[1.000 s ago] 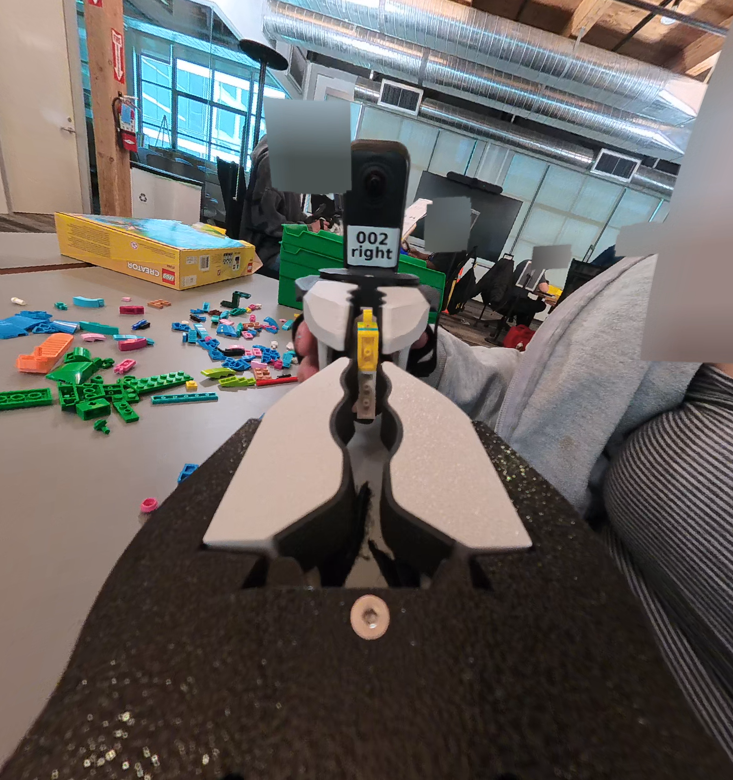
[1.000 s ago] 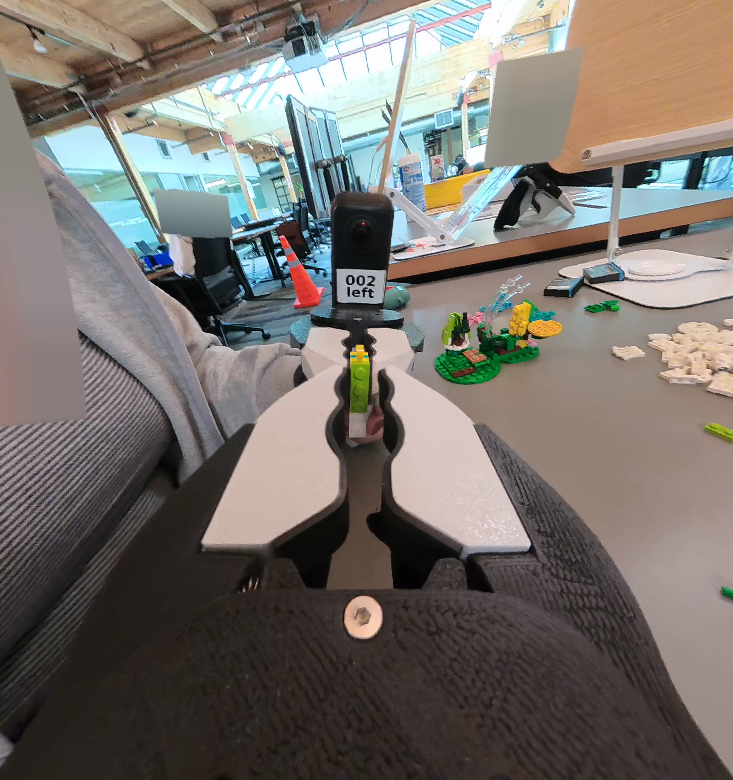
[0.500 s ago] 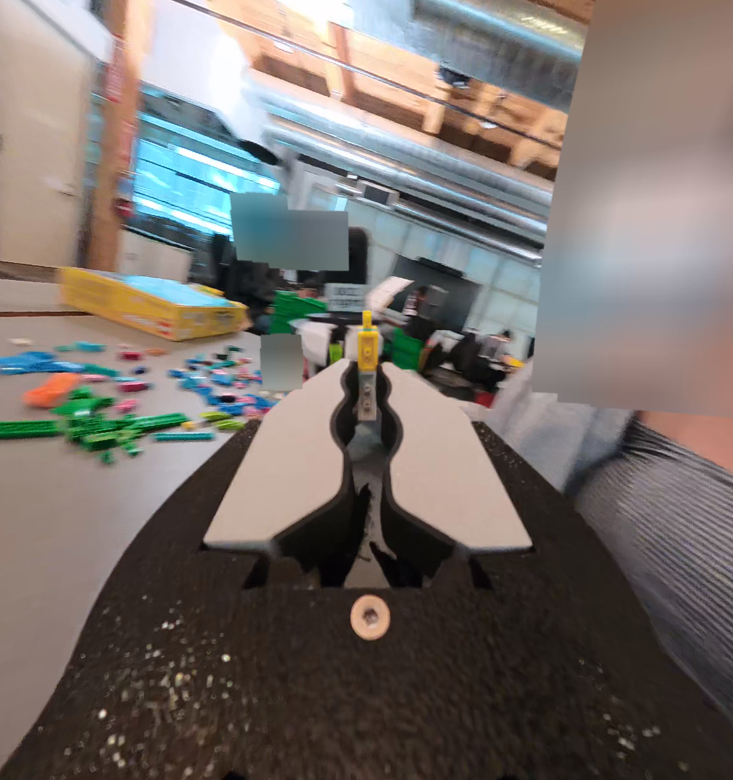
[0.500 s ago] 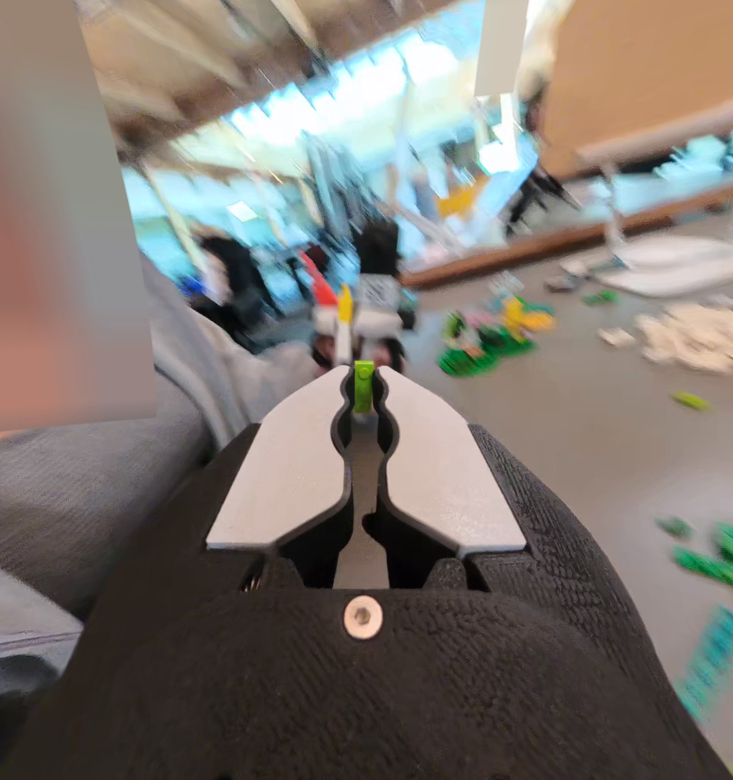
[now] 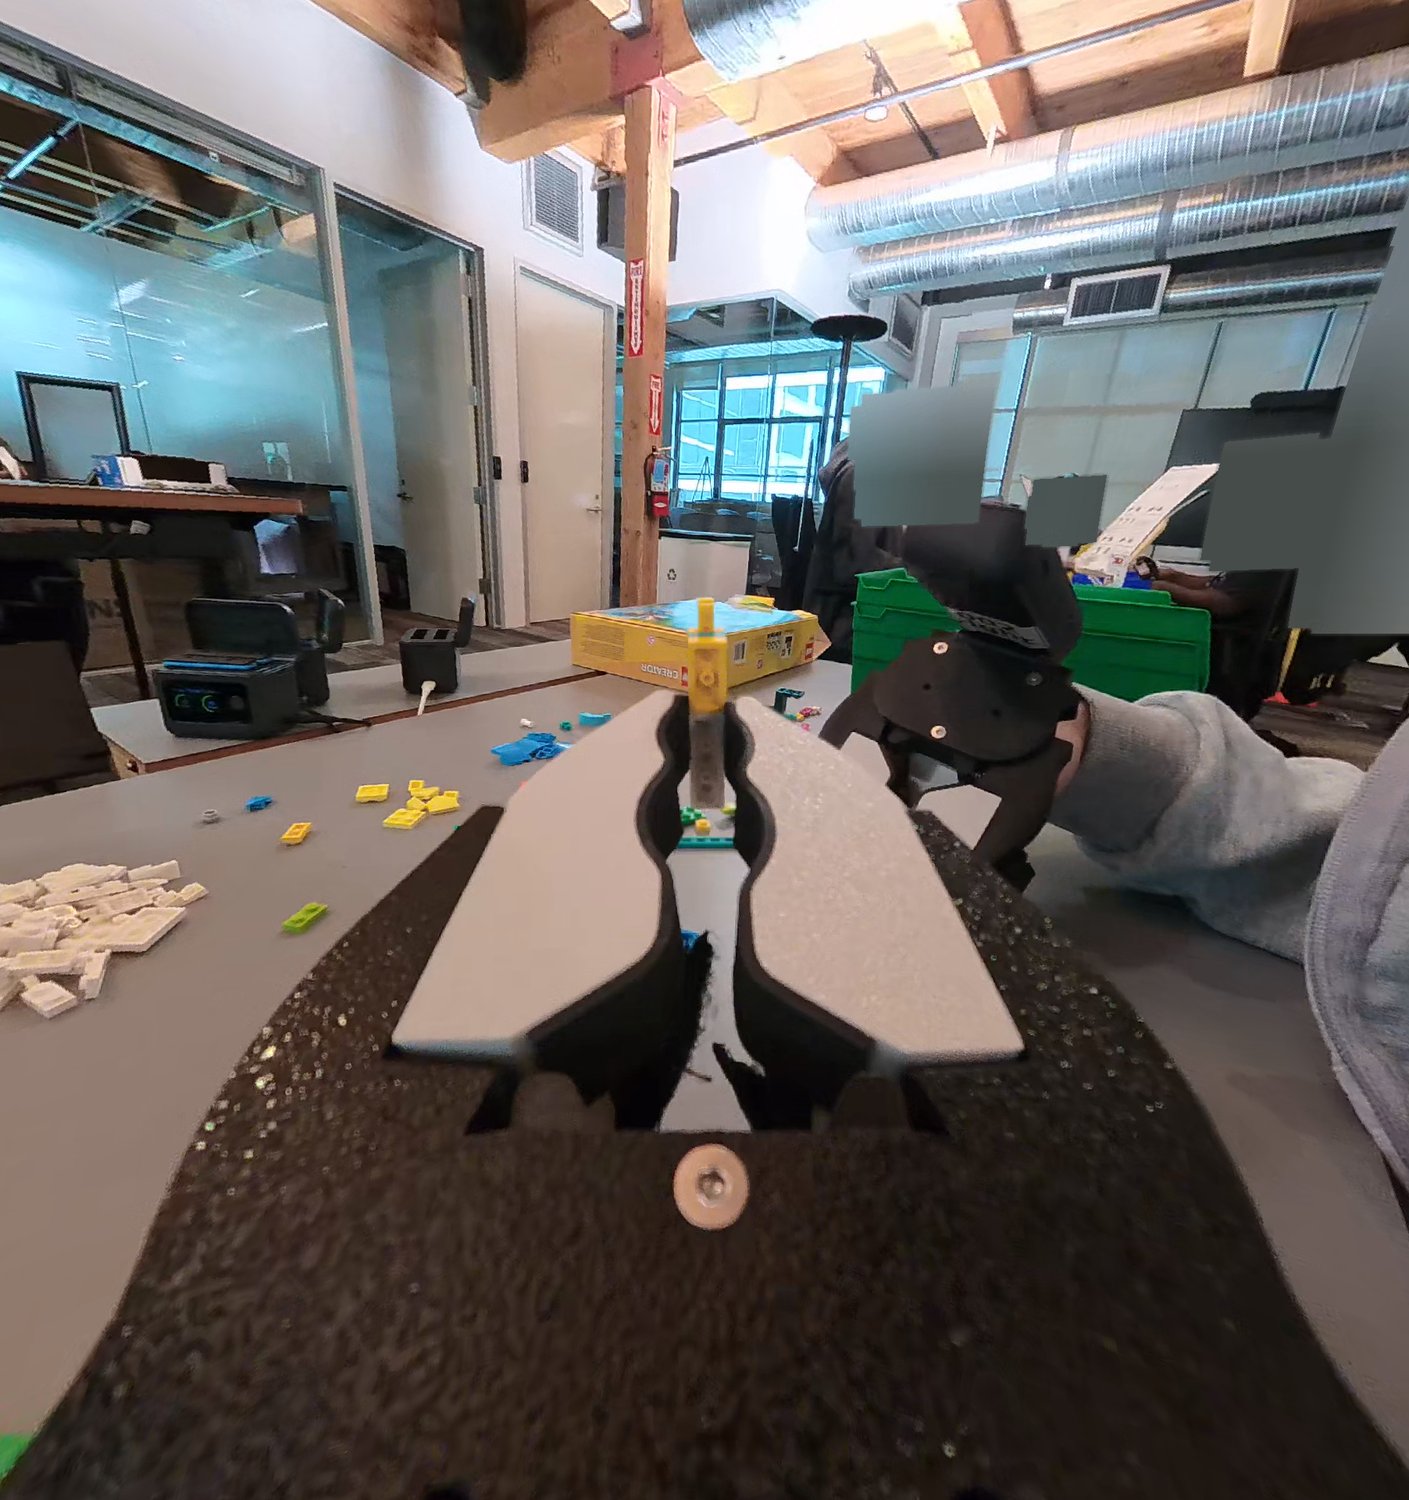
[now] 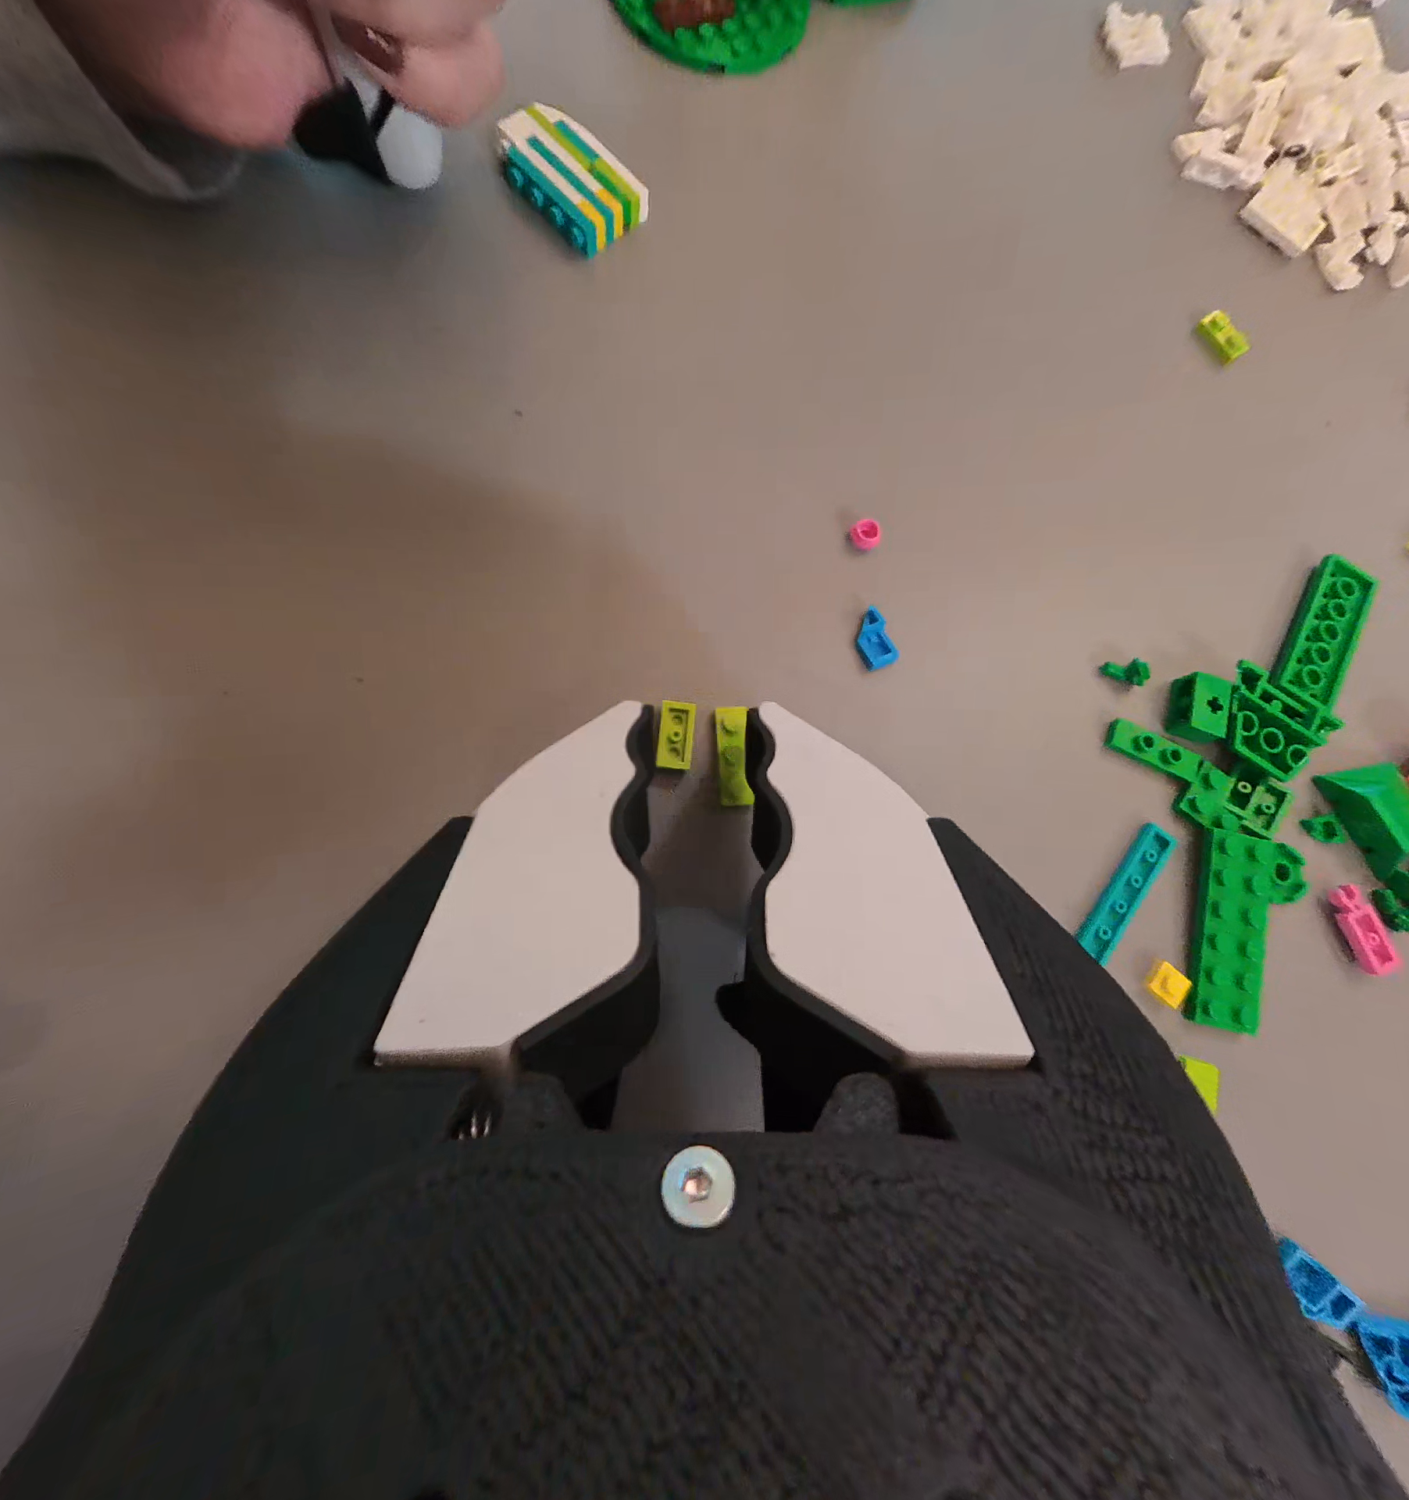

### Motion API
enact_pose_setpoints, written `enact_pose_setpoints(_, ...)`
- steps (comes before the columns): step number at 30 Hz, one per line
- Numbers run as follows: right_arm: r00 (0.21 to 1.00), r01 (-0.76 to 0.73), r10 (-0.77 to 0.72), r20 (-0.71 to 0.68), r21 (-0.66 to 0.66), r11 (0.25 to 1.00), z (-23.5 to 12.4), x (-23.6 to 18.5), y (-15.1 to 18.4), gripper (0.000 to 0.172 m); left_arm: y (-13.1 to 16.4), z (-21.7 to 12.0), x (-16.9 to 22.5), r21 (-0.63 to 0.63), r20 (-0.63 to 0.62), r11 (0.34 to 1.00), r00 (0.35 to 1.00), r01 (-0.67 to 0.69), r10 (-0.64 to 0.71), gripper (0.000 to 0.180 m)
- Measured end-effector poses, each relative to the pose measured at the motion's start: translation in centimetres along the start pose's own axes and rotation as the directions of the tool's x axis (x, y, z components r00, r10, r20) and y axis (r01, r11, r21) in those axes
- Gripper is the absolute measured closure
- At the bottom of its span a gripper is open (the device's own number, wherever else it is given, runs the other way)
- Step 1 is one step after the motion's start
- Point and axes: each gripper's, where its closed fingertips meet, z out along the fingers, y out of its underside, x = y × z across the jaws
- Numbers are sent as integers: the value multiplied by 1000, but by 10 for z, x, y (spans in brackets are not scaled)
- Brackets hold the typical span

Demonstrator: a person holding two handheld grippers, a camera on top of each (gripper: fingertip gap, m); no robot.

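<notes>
Yellow-and-grey brick stack [image 5: 705,698], upright at frame centre, is clamped between the left gripper's [image 5: 705,730] nearly closed fingers, white brick heap [image 5: 52,925] lying at left. Right gripper [image 6: 705,755], centre of its view over the grey table [image 6: 360,487], stands parted: two lime plates [image 6: 675,734] sit between the fingers with a gap between them, unpinched; green bricks [image 6: 1237,812] lie at right.

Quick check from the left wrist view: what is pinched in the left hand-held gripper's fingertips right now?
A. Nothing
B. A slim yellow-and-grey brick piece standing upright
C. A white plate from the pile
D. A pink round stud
B: the left hand-held gripper clamps a yellow-and-grey piece that stands upright between its fingertips.
</notes>
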Motion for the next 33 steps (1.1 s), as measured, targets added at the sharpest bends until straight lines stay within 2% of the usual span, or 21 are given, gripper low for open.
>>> enact_pose_setpoints(11,999,-36,37,20,-32,999,3,2,4,151,2,3,5,-13,-28,1000,1000,7,-7,173)
enact_pose_setpoints(15,992,-64,75,106,-103,993,4,-5,5,157,1,2,1,-4,-6,1000,1000,-5,5,173)
enact_pose_setpoints(18,990,3,16,140,-133,991,4,-6,4,158,-4,-2,-5,21,40,1000,999,-20,19,173)
enact_pose_setpoints(21,994,69,-65,91,-37,997,1,13,-28,164,-15,-11,-22,77,171,996,985,-53,39,173)
enact_pose_setpoints(24,990,141,-139,-38,52,989,8,59,-75,170,-22,-18,-31,121,236,991,971,-49,20,173)
enact_pose_setpoints(25,987,158,-156,-50,33,987,15,74,-83,172,-24,-20,-33,133,245,990,969,-45,12,173)
enact_pose_setpoints(27,989,151,-151,8,-41,988,31,90,-86,172,-24,-22,-35,139,251,990,968,-36,0,173)
enact_pose_setpoints(29,983,121,-109,147,-79,989,38,83,-85,170,-24,-23,-37,145,248,989,969,-19,-18,173)
enact_pose_setpoints(33,954,218,-181,239,-138,966,28,58,-69,158,-25,-24,-37,159,243,987,969,-5,-34,173)
